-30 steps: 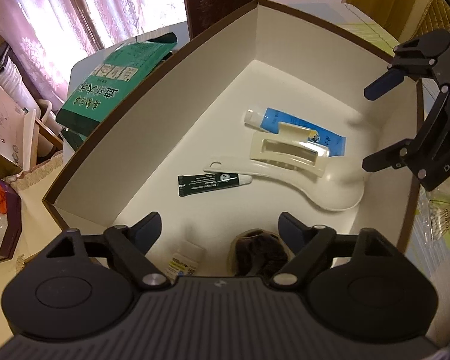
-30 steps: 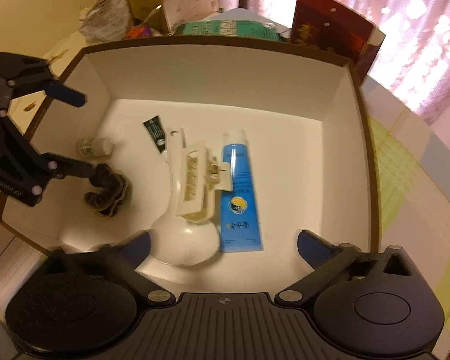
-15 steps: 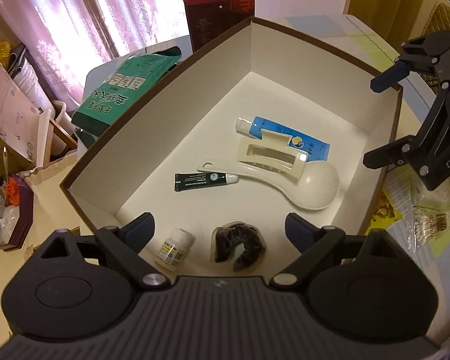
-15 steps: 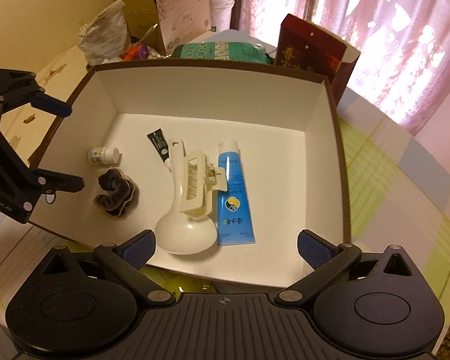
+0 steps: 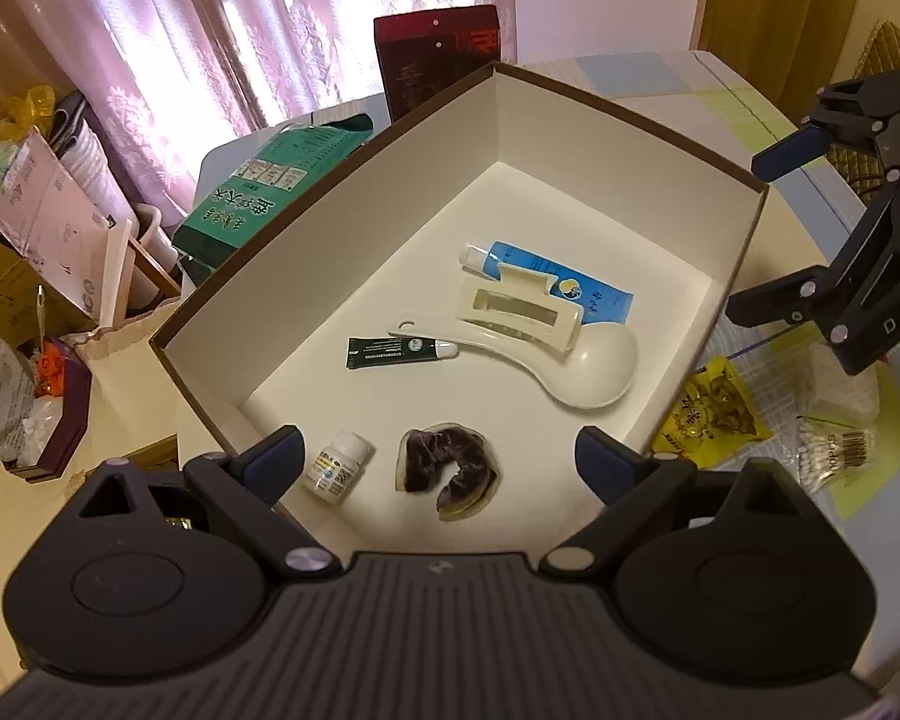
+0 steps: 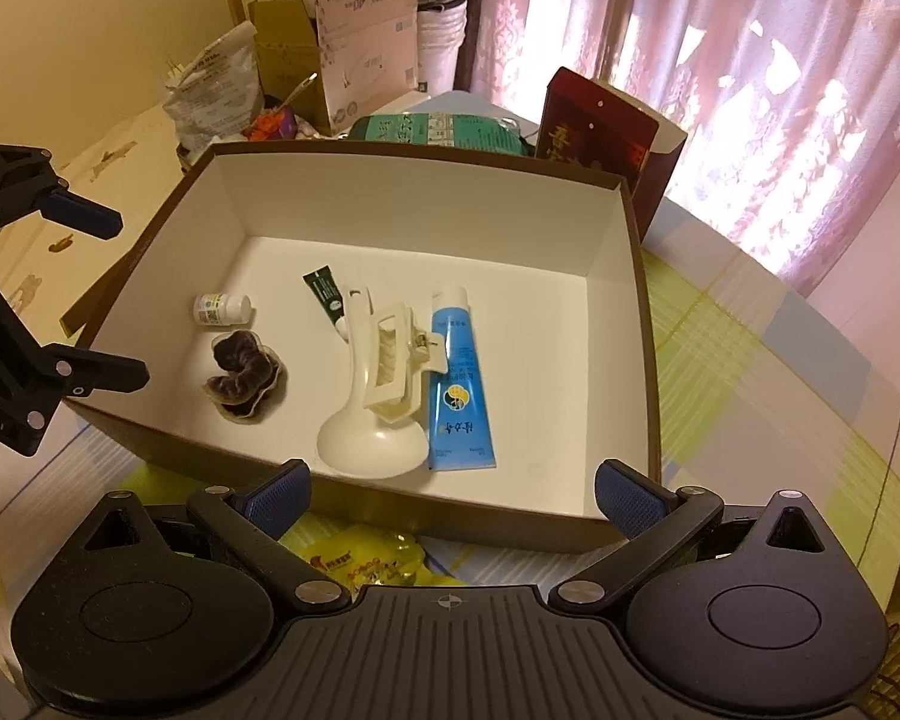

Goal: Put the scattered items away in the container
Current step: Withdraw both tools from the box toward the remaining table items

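A brown box with a white inside (image 5: 744,252) (image 6: 642,324) holds a blue tube (image 5: 594,291) (image 6: 459,384), a cream hair claw (image 5: 519,315) (image 6: 393,360), a white spoon (image 5: 594,375) (image 6: 372,444), a dark green tube (image 5: 390,353) (image 6: 324,294), a small white bottle (image 5: 339,468) (image 6: 222,308) and a dark scrunchie (image 5: 447,471) (image 6: 243,372). My left gripper (image 5: 438,462) (image 6: 96,300) is open and empty above the box's near-left edge. My right gripper (image 6: 450,495) (image 5: 762,234) is open and empty above the near rim.
A yellow snack packet (image 5: 714,414) (image 6: 360,561) and a bag of cotton swabs (image 5: 828,450) lie on the checked tablecloth beside the box. A green packet (image 5: 270,192) (image 6: 438,129) and a dark red box (image 5: 444,60) (image 6: 597,132) stand behind it. Clutter fills the far left.
Both grippers have pulled back and up from inside the box to above its rim. The items in the box have not moved.
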A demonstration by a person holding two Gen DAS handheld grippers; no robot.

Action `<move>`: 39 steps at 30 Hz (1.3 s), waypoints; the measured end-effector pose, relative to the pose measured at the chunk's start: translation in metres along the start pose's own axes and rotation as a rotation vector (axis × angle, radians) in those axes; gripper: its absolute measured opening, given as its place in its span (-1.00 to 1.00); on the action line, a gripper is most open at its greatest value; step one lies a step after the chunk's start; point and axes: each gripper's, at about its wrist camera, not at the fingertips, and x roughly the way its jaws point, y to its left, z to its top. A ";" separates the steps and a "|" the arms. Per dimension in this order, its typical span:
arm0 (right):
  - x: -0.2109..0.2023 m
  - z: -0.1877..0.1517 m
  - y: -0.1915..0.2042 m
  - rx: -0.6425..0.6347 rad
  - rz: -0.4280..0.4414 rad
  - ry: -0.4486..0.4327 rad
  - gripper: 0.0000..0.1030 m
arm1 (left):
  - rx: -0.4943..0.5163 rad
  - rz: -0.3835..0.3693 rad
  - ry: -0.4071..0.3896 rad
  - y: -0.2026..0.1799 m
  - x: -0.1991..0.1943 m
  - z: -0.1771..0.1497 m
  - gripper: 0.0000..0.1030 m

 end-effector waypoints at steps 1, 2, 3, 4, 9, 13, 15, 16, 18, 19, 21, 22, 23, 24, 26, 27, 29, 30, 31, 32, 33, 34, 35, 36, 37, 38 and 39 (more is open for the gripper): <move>-0.003 -0.002 0.000 0.000 0.000 -0.003 1.00 | 0.001 0.005 -0.004 -0.003 -0.003 -0.001 0.91; -0.005 -0.003 0.000 0.000 0.000 -0.007 1.00 | 0.001 0.010 -0.007 -0.005 -0.005 -0.002 0.91; -0.008 -0.005 0.000 -0.001 0.002 -0.010 1.00 | 0.000 0.014 -0.009 -0.007 -0.008 -0.003 0.91; -0.011 -0.007 0.000 -0.002 0.004 -0.013 1.00 | -0.001 0.016 -0.011 -0.009 -0.010 -0.003 0.91; -0.027 -0.016 0.003 -0.013 0.015 -0.034 1.00 | -0.010 0.026 -0.020 -0.022 -0.023 -0.010 0.91; -0.040 -0.026 0.006 -0.027 0.020 -0.050 1.00 | -0.013 0.041 -0.027 -0.034 -0.034 -0.015 0.92; -0.047 -0.030 0.007 -0.033 0.021 -0.057 1.00 | -0.014 0.051 -0.034 -0.040 -0.040 -0.018 0.93; -0.049 -0.032 0.007 -0.034 0.022 -0.060 1.00 | -0.016 0.053 -0.037 -0.042 -0.043 -0.020 0.93; -0.054 -0.036 0.007 -0.037 0.024 -0.067 1.00 | -0.023 0.056 -0.043 -0.047 -0.049 -0.022 0.93; -0.057 -0.038 0.007 -0.038 0.025 -0.070 1.00 | -0.026 0.058 -0.047 -0.050 -0.052 -0.023 0.93; -0.063 -0.042 0.006 -0.039 0.028 -0.079 1.00 | -0.031 0.061 -0.052 -0.055 -0.057 -0.026 0.93; -0.066 -0.044 0.006 -0.039 0.029 -0.084 1.00 | -0.033 0.063 -0.054 -0.057 -0.059 -0.027 0.93; -0.069 -0.046 0.005 -0.039 0.030 -0.088 1.00 | -0.036 0.065 -0.057 -0.059 -0.061 -0.028 0.93; -0.072 -0.048 0.005 -0.038 0.030 -0.090 1.00 | -0.038 0.067 -0.058 -0.061 -0.064 -0.029 0.93; -0.077 -0.053 0.004 -0.039 0.027 -0.097 1.00 | -0.044 0.071 -0.063 -0.065 -0.068 -0.031 0.93; -0.080 -0.055 0.003 -0.039 0.028 -0.101 1.00 | -0.047 0.073 -0.065 -0.068 -0.070 -0.032 0.93; -0.086 -0.061 0.001 -0.035 0.031 -0.109 1.00 | -0.052 0.075 -0.070 -0.071 -0.073 -0.035 0.93; -0.090 -0.064 0.000 -0.034 0.032 -0.114 1.00 | -0.056 0.076 -0.072 -0.073 -0.075 -0.036 0.93; -0.093 -0.067 -0.001 -0.033 0.033 -0.119 1.00 | -0.059 0.077 -0.074 -0.075 -0.077 -0.037 0.93; -0.096 -0.070 -0.003 -0.031 0.034 -0.123 1.00 | -0.063 0.077 -0.076 -0.077 -0.078 -0.038 0.93; -0.099 -0.073 -0.004 -0.029 0.034 -0.127 1.00 | -0.068 0.078 -0.078 -0.079 -0.080 -0.039 0.93; -0.102 -0.076 -0.006 -0.027 0.033 -0.132 1.00 | -0.072 0.080 -0.079 -0.081 -0.082 -0.041 0.93; -0.105 -0.079 -0.007 -0.024 0.031 -0.136 1.00 | -0.075 0.081 -0.081 -0.083 -0.083 -0.043 0.93; -0.108 -0.082 -0.009 -0.022 0.030 -0.140 1.00 | -0.079 0.081 -0.083 -0.086 -0.085 -0.045 0.93; -0.111 -0.085 -0.010 -0.020 0.030 -0.144 1.00 | -0.082 0.082 -0.085 -0.089 -0.086 -0.047 0.94; -0.114 -0.088 -0.012 -0.018 0.029 -0.148 1.00 | -0.084 0.083 -0.086 -0.090 -0.088 -0.048 0.94; -0.118 -0.091 -0.014 -0.015 0.027 -0.152 1.00 | -0.085 0.084 -0.087 -0.093 -0.089 -0.050 0.94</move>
